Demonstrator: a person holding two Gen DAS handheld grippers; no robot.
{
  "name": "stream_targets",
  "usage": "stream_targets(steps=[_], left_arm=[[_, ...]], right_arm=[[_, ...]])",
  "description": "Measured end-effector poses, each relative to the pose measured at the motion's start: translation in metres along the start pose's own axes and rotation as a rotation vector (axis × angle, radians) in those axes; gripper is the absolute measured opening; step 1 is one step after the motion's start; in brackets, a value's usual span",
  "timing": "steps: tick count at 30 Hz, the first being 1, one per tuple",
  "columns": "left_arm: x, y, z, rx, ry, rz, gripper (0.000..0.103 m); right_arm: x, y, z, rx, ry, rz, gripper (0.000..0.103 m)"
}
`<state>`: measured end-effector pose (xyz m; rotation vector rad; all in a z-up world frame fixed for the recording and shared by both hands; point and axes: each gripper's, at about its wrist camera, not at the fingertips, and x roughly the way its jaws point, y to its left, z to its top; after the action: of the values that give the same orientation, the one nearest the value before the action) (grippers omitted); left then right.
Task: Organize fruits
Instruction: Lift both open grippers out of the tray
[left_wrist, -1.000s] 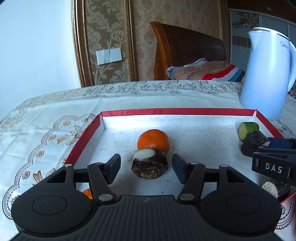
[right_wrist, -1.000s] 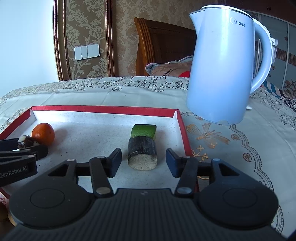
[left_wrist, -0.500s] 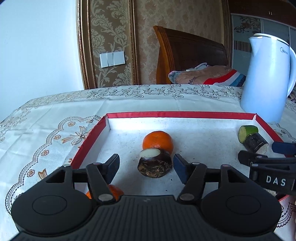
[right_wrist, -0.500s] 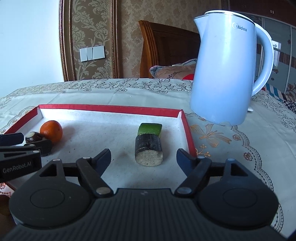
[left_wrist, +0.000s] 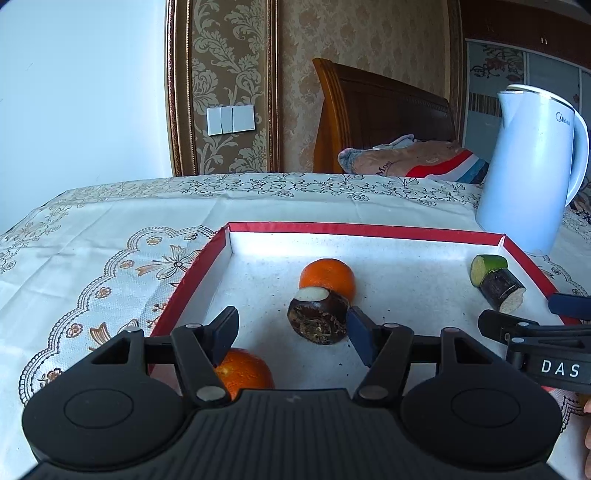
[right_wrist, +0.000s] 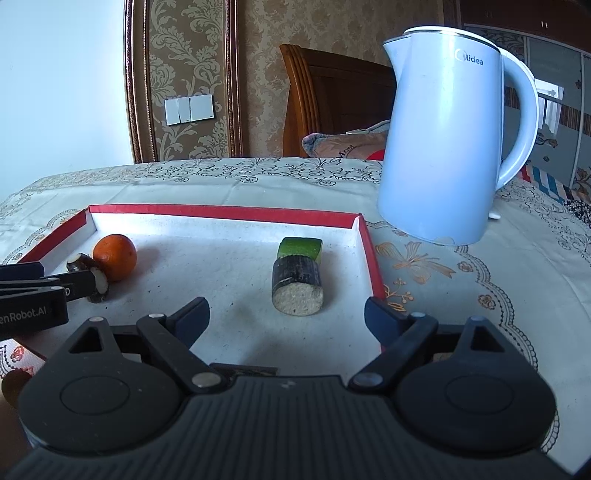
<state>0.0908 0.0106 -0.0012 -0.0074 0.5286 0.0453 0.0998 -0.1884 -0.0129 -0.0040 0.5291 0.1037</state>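
- Left gripper (left_wrist: 291, 338): jaws apart, nothing clamped; its right pad looks to be just against the dark round water chestnut (left_wrist: 318, 316), the left pad well clear of it.
- Right gripper (right_wrist: 286, 319): jaws opening, wide; the dark sugarcane piece (right_wrist: 297, 286) lies ahead of them, untouched, end to end with a green piece (right_wrist: 299, 248).
- Fruit sits in the red-edged tray (left_wrist: 369, 229): one orange (left_wrist: 327, 275) touching the chestnut from behind, a second orange (left_wrist: 245, 373) under the left jaw.
- Risk: a one-sided push would roll the chestnut (round, likely slick) into the orange.
- Risk: the right gripper's far pad hangs over the tray's right wall; closing there could catch the rim.
- Risk: the blue kettle (right_wrist: 454, 147) stands just outside that corner; a wide swing could knock it.
- Surface: embroidered cream tablecloth (left_wrist: 110, 258). Room: damask wallpaper, a wall switch, a wooden chair.
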Motion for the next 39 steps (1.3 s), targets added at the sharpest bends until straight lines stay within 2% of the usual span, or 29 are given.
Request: stream_targets(steps=[4, 5, 6, 8, 24, 29, 39], left_arm=[[-0.009, 0.007, -0.002, -0.025, -0.011, -0.004, 0.064], [-0.012, 0.008, -0.003, -0.034, -0.014, -0.004, 0.066], [-0.013, 0.01, -0.003, -0.042, -0.015, -0.008, 0.074], [-0.017, 0.013, -0.005, -0.057, -0.018, -0.012, 0.077], [-0.033, 0.022, -0.013, -0.075, -0.015, -0.022, 0.077], [-0.044, 0.027, -0.019, -0.089, -0.013, -0.036, 0.077], [-0.072, 0.034, -0.037, -0.065, -0.048, -0.054, 0.077]], right_arm=[[-0.008, 0.0, -0.004, 0.004, -0.001, 0.023, 0.096], [-0.01, 0.0, -0.005, 0.005, -0.004, 0.027, 0.097], [-0.012, 0.0, -0.006, 0.005, -0.004, 0.03, 0.097], [-0.015, 0.0, -0.008, 0.006, -0.008, 0.032, 0.098], [-0.034, -0.003, -0.016, 0.038, -0.037, 0.056, 0.1], [-0.044, -0.001, -0.02, 0.041, -0.041, 0.066, 0.103], [-0.066, -0.003, -0.031, 0.06, -0.081, 0.078, 0.103]])
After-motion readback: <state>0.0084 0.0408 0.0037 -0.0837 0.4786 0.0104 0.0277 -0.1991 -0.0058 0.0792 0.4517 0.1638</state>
